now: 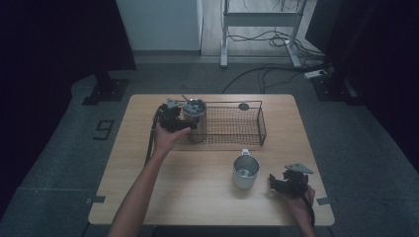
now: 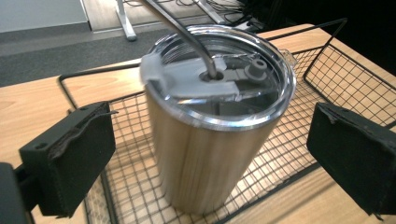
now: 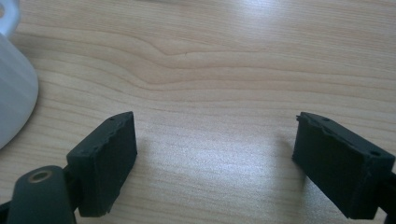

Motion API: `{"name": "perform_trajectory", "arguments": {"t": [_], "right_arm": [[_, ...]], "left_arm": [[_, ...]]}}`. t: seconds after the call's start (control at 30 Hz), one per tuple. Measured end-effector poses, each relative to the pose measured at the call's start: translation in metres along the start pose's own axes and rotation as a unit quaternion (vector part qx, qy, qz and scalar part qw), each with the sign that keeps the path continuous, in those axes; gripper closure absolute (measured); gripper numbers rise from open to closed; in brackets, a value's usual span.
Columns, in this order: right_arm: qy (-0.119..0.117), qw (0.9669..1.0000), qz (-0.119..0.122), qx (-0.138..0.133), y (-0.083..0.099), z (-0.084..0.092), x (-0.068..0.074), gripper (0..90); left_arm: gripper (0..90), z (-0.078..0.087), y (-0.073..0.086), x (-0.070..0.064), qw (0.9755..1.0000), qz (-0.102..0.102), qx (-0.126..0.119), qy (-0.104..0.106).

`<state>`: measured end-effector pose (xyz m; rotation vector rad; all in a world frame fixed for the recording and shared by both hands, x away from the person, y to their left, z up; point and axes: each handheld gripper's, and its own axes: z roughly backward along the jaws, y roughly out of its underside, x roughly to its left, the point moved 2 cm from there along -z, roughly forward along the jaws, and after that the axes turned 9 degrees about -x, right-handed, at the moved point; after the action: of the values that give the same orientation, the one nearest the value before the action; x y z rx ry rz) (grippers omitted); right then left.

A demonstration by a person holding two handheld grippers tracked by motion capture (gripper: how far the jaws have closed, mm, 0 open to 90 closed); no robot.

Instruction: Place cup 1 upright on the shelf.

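A steel tumbler (image 1: 194, 118) with a clear lid and a metal straw (image 2: 187, 37) stands upright in the left end of a black wire basket (image 1: 261, 121). My left gripper (image 1: 184, 123) is just in front of it, open. In the left gripper view its jaws flank the tumbler (image 2: 210, 140) with a gap on each side of the gripper (image 2: 210, 158). A metal mug (image 1: 245, 172) stands on the table in front of the basket. My right gripper (image 1: 276, 183) rests to the mug's right, open over bare wood (image 3: 215, 158), the mug's side (image 3: 11, 88) at the left edge.
The rest of the basket (image 2: 327, 60) to the tumbler's right holds nothing. The wooden table (image 1: 197, 197) has free room at front left. A small dark round thing (image 1: 243, 106) lies behind the basket. Desk legs and cables lie on the floor beyond.
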<state>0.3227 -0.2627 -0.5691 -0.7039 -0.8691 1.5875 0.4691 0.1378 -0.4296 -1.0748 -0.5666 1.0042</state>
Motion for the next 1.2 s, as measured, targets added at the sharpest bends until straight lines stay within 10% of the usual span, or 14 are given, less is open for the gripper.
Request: {"name": "perform_trajectory", "arguments": {"t": [0.4,0.87,1.2], "right_arm": [[0.000,1.0000,0.002,0.001,-0.001,-0.001,-0.001,13.0],[-0.001,1.0000,0.001,0.001,-0.002,-0.002,0.000,13.3],[0.000,1.0000,0.001,0.001,-0.002,-0.002,0.000,13.4]], "left_arm": [[2.6,0.030,0.023,0.002,0.9998,0.002,-0.011,0.014],[4.5,0.058,0.054,-0.023,0.9987,-0.047,-0.005,0.020],[6.1,0.092,0.082,-0.017,0.9993,-0.016,-0.019,0.028]]}}
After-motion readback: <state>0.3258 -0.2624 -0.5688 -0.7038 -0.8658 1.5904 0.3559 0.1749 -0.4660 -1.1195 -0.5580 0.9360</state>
